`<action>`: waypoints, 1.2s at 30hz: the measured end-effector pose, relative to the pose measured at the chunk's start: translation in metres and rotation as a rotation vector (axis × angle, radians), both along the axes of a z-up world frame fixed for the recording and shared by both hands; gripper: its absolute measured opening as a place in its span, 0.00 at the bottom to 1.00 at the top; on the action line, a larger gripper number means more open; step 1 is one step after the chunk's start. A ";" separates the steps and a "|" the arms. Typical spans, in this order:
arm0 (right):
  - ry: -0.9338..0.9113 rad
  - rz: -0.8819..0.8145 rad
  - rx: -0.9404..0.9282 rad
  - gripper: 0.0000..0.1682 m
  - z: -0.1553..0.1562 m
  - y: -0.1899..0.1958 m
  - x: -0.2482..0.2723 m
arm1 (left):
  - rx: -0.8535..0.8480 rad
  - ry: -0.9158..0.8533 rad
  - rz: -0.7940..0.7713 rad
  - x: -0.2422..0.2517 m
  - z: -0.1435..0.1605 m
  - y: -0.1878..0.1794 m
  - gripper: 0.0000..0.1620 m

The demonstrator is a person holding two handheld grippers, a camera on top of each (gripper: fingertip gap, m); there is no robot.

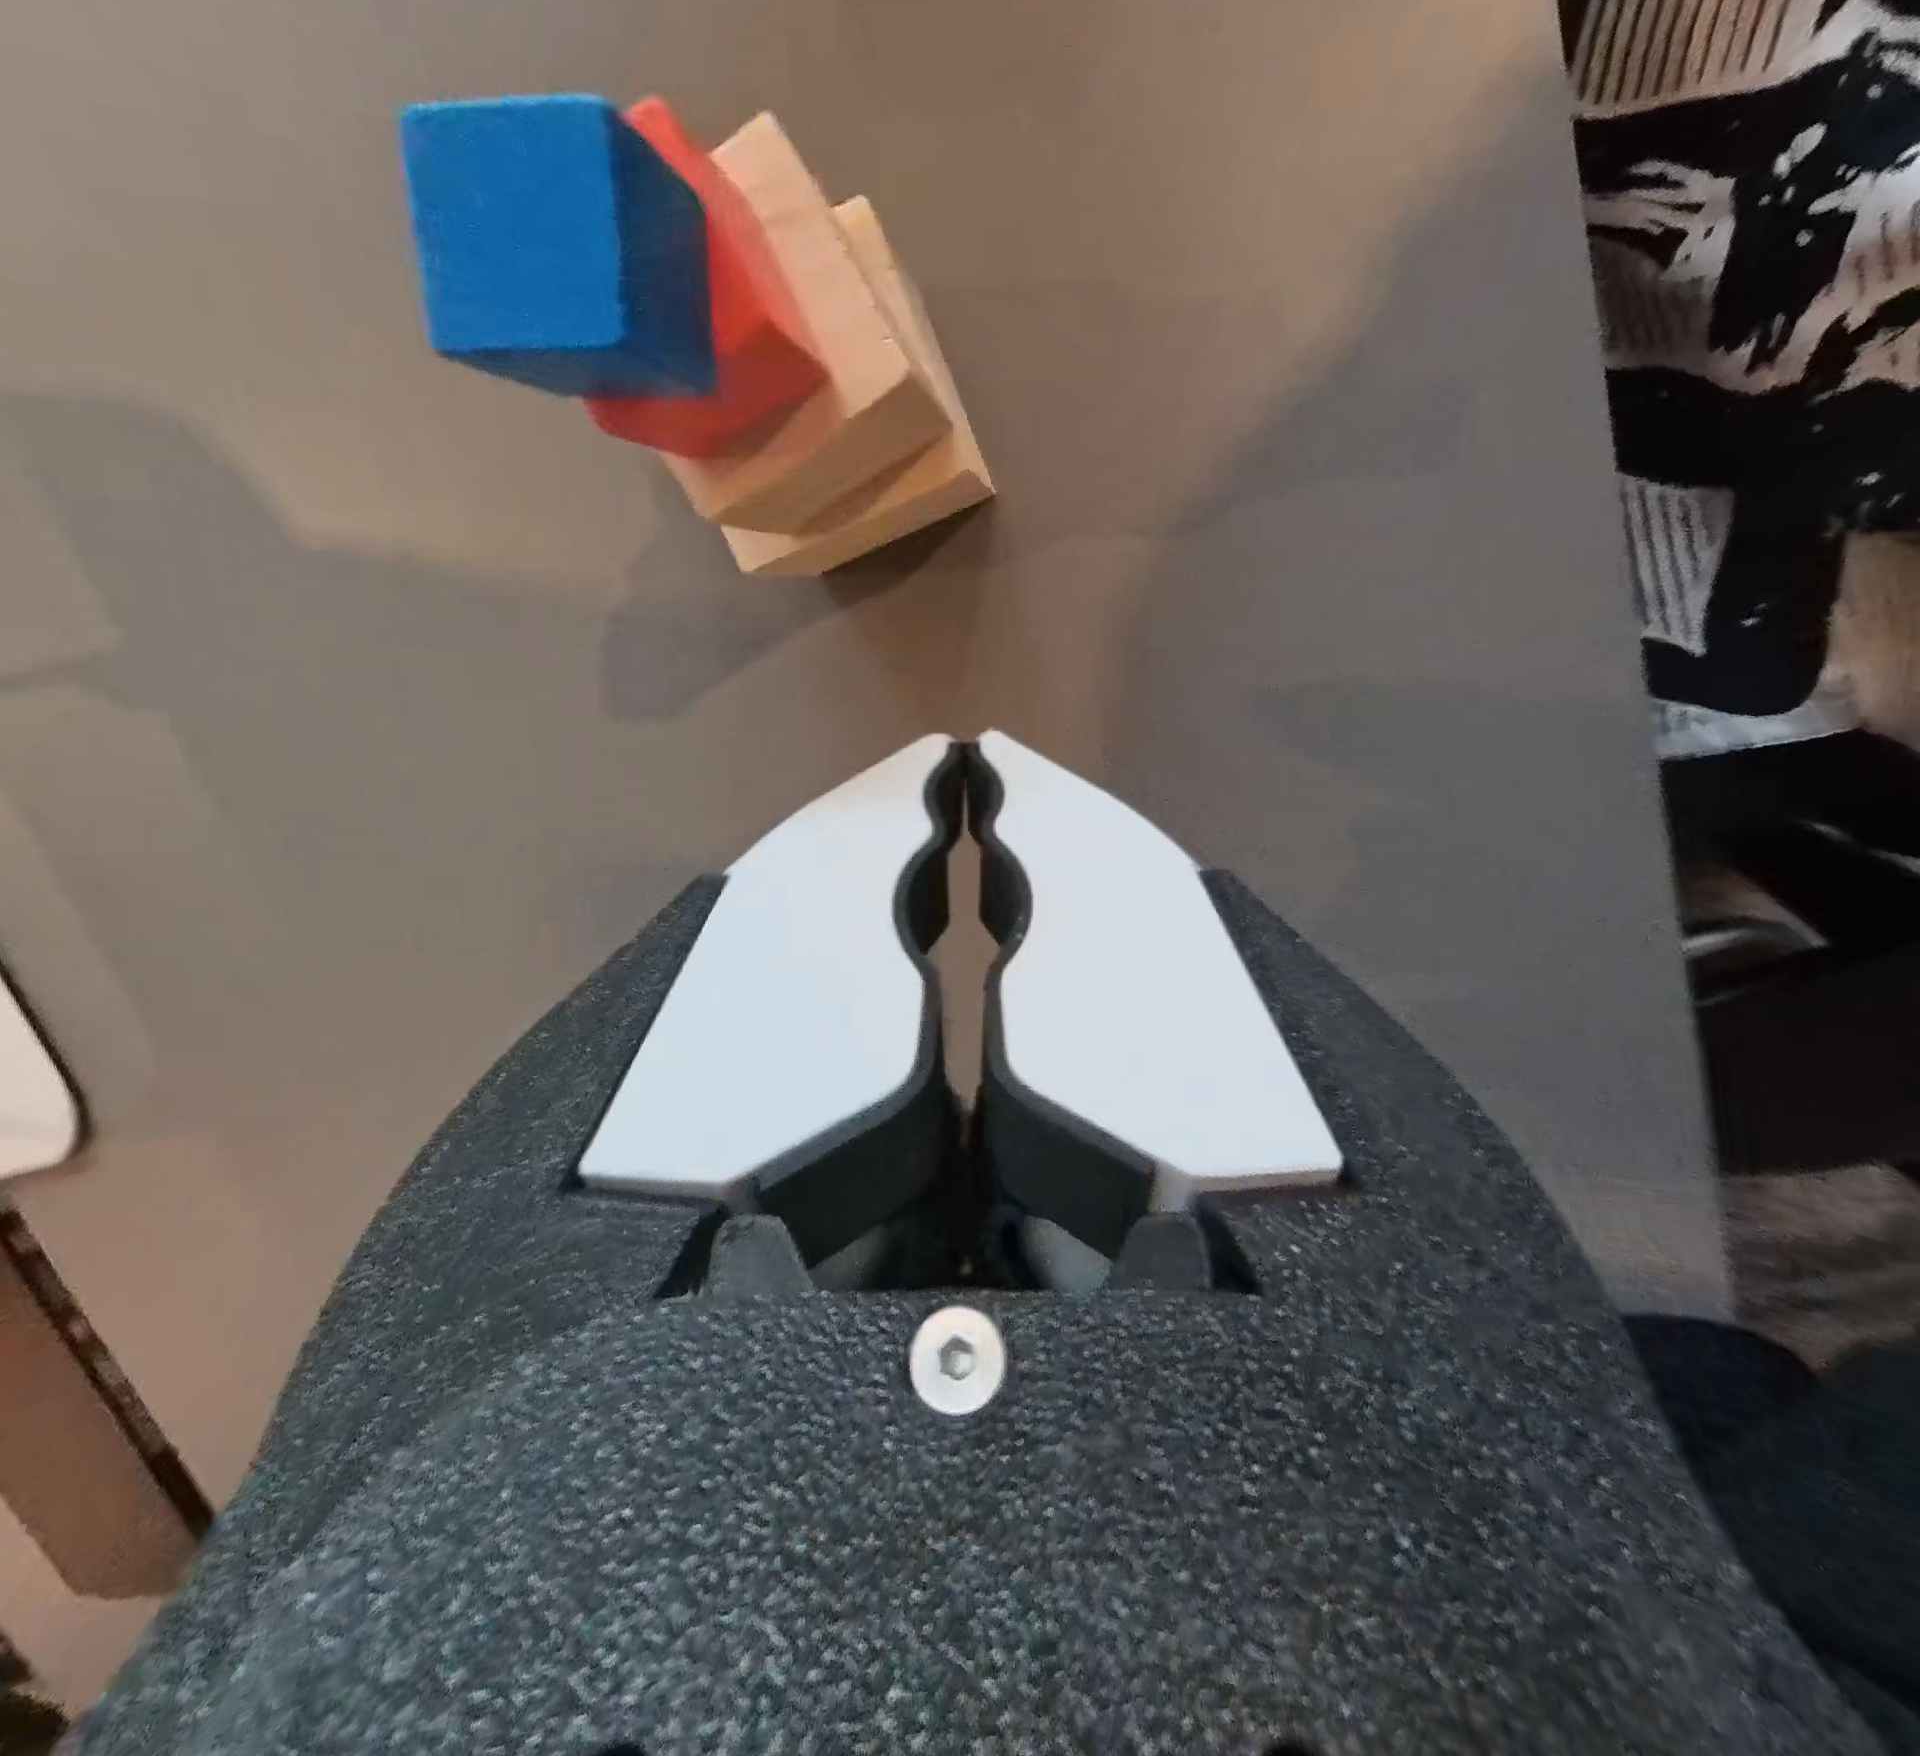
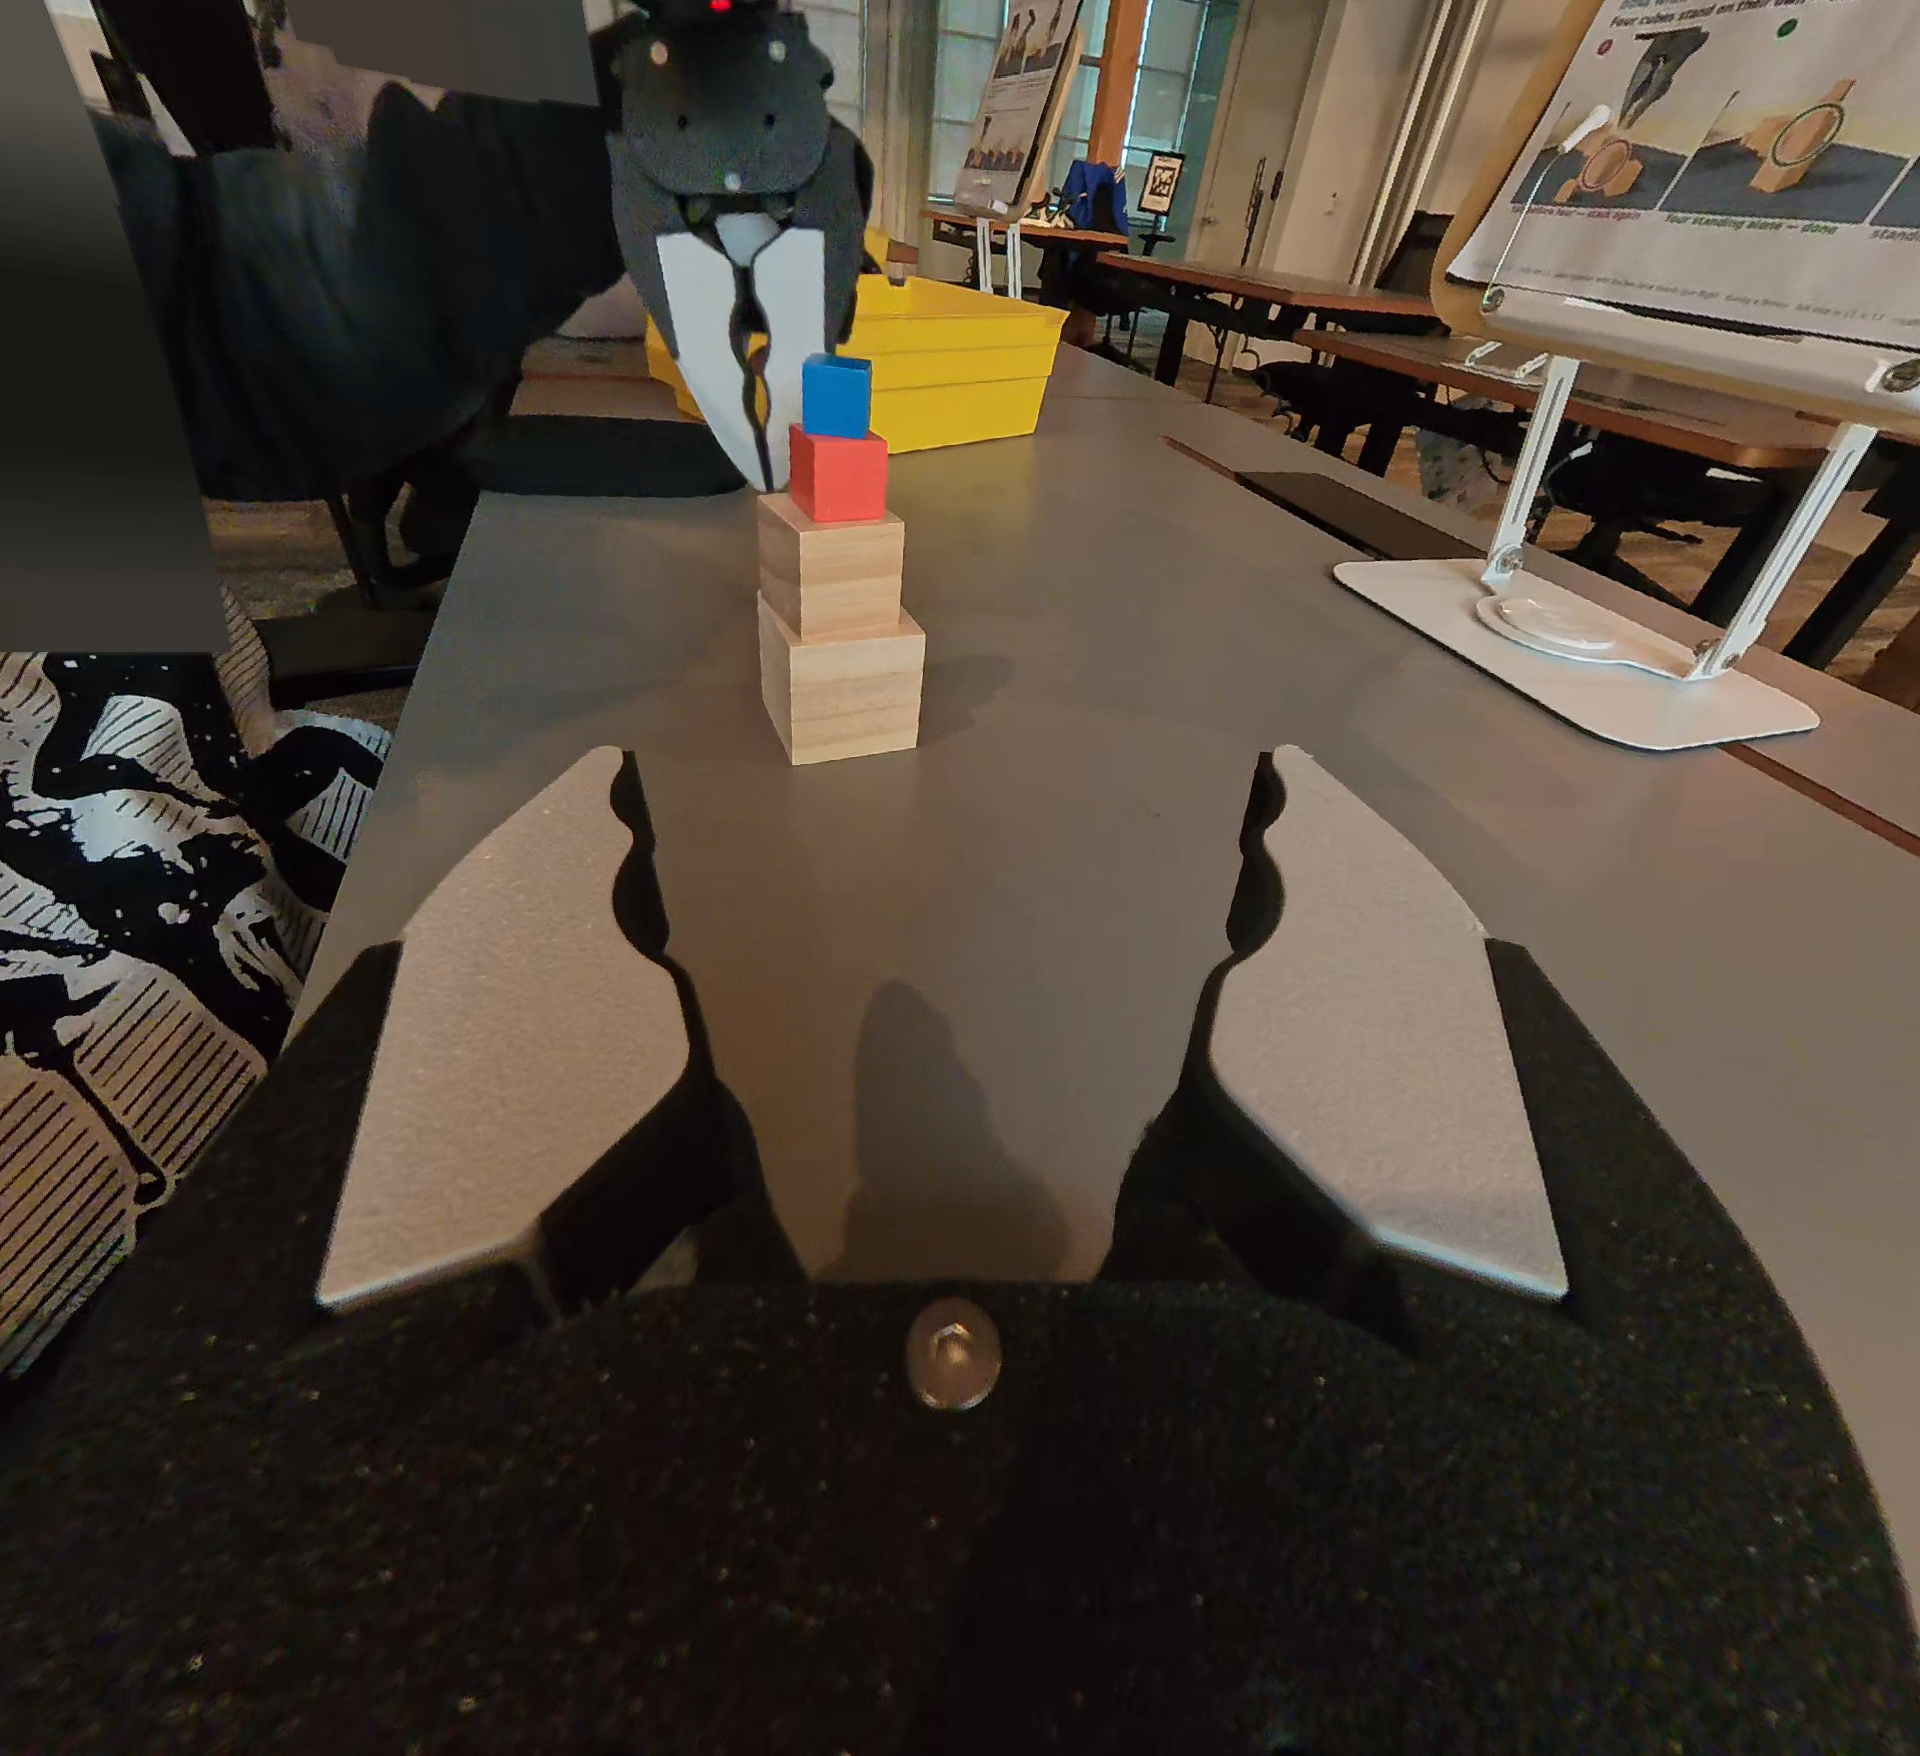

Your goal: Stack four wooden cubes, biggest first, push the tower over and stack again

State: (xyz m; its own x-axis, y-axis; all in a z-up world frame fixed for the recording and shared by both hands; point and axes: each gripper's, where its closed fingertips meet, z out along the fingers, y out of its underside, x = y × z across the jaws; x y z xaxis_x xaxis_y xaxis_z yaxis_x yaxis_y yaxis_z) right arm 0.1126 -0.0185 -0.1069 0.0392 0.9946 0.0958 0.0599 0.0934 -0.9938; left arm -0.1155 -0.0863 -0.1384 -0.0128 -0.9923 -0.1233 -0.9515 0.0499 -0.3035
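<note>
A tower of four cubes stands on the grey table (image 2: 1091, 667). From the bottom: a large plain wooden cube (image 2: 844, 693), a smaller plain wooden cube (image 2: 831, 568), a red cube (image 2: 840, 475) and a blue cube (image 2: 836, 397) on top. The left wrist view looks down on it: blue cube (image 1: 514, 226), red cube (image 1: 717, 335), the two plain cubes (image 1: 862, 418). My left gripper (image 1: 966, 748) is shut and empty, hanging point-down; in the right wrist view it (image 2: 764, 480) sits just left of the red cube. My right gripper (image 2: 945, 761) is open and empty, low over the table in front of the tower.
A yellow bin (image 2: 935, 366) stands behind the tower. A white stand with an instruction board (image 2: 1579, 657) is at the right. The table edge runs along the left, with a person's patterned clothing (image 2: 114, 875) beside it.
</note>
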 end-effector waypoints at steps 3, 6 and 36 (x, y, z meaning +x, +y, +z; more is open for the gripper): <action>0.000 -0.002 -0.001 0.64 0.000 0.000 0.000 | 0.024 -0.004 -0.065 0.002 -0.010 -0.001 0.00; 0.001 -0.002 -0.001 0.64 0.000 0.000 0.000 | 0.029 0.001 -0.090 0.004 -0.017 0.001 0.00; 0.008 0.004 0.003 0.64 0.001 -0.001 0.000 | 0.105 -0.054 -0.223 0.076 0.007 0.027 0.00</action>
State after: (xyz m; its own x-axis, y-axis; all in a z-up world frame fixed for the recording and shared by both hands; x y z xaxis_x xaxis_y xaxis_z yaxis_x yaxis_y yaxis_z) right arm 0.1129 -0.0194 -0.1057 0.0362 0.9945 0.0987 0.0520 0.0968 -0.9939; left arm -0.0400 -0.0596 -0.1317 -0.2203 -0.9475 -0.2318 -0.8960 0.2905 -0.3359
